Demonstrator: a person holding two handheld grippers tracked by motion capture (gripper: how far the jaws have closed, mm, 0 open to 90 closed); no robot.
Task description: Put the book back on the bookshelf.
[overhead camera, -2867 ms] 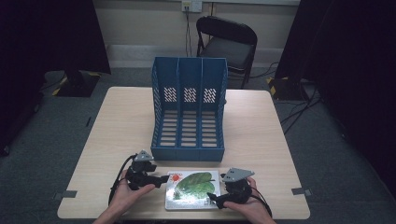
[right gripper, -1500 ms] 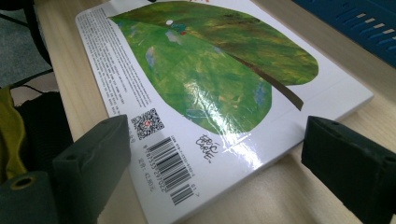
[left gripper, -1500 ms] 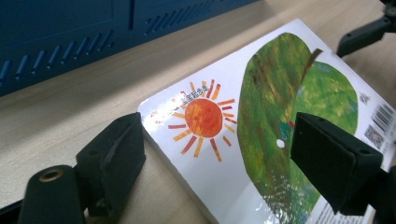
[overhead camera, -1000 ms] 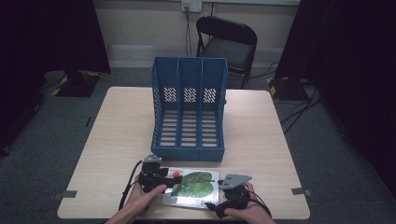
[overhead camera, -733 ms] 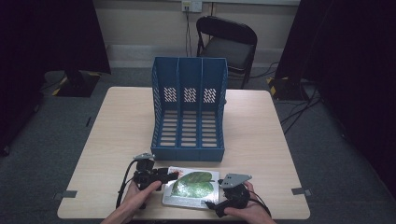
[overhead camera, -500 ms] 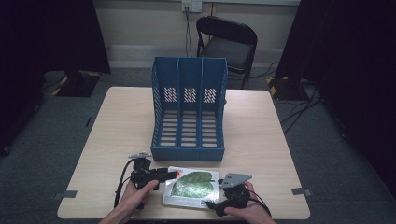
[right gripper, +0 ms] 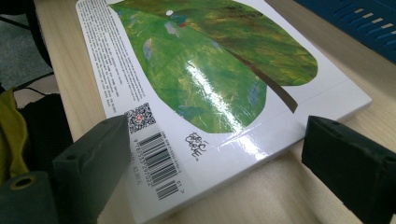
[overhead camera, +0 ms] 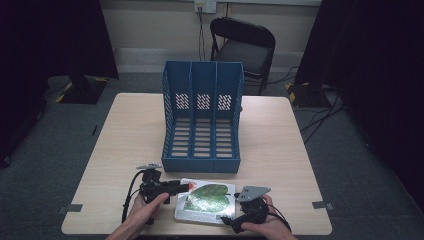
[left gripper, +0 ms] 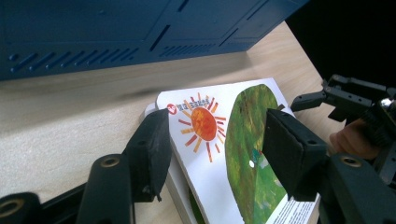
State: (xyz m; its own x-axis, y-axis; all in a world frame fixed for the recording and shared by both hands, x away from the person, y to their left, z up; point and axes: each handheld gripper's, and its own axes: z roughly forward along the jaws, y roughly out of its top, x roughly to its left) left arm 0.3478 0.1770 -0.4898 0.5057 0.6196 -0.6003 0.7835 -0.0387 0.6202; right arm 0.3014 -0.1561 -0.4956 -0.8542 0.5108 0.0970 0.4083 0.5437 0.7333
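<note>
The left tongs (overhead camera: 179,187) have moved from the desk's (overhead camera: 125,145) left side to the book (overhead camera: 207,200), jaws apart around its sun corner; the book lies flat before the blue file rack (overhead camera: 202,117); the right tongs (overhead camera: 231,220) remain apart at the barcode corner

Book (overhead camera: 205,201) before file rack (overhead camera: 202,117)

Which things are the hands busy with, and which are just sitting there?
Busy with:
- the book with the big green leaf, flat on the table
- the left gripper, open at the book's corner
- the right gripper, open at the book's other end

Just there:
- the blue file rack, probably where the book goes next
- the chair behind the table
</note>
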